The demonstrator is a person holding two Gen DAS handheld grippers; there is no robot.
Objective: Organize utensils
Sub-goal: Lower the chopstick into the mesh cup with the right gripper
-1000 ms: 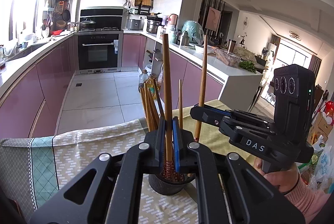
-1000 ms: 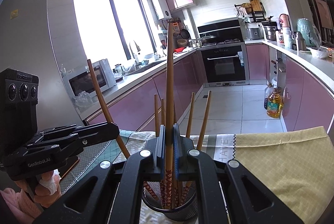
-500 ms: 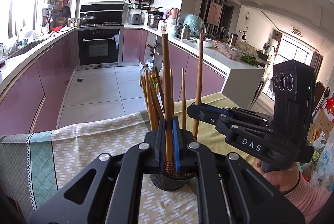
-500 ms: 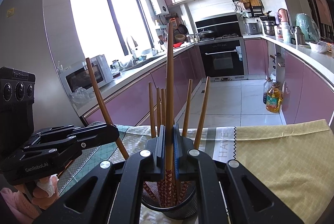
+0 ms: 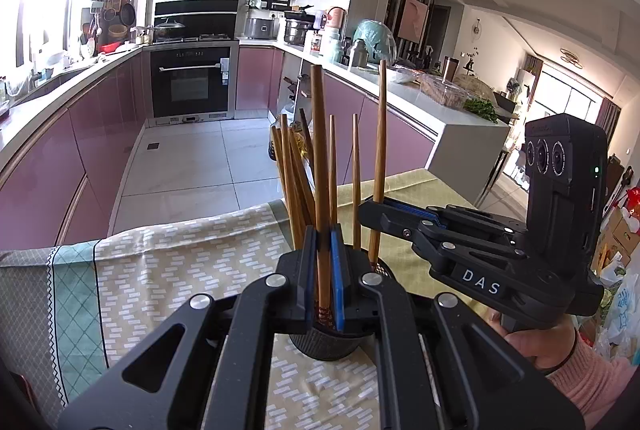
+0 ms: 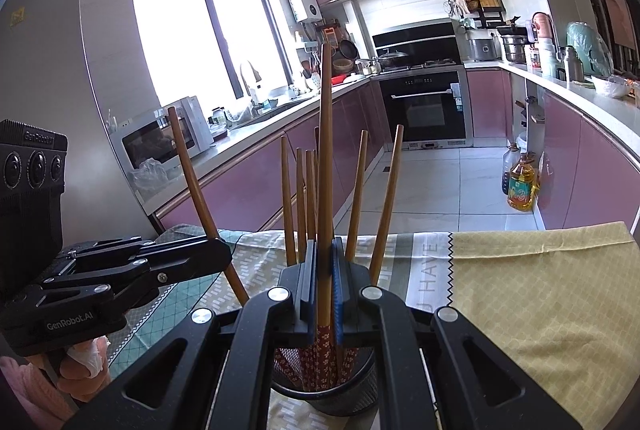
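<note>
Each chopstick is clamped upright over the mesh holder (image 6: 326, 390), one in the left gripper (image 5: 322, 270), one in the right gripper (image 6: 324, 278); tips should be lowered inside the rim before the jaws are opened.

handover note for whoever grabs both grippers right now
Left gripper: shut on one chopstick, upright, lower end in the holder.
Right gripper: shut on another chopstick, also standing in the mesh holder.
Holder sits on the tablecloth; several other chopsticks already stand in it.
Left: release both, then pull the grippers away.
</note>
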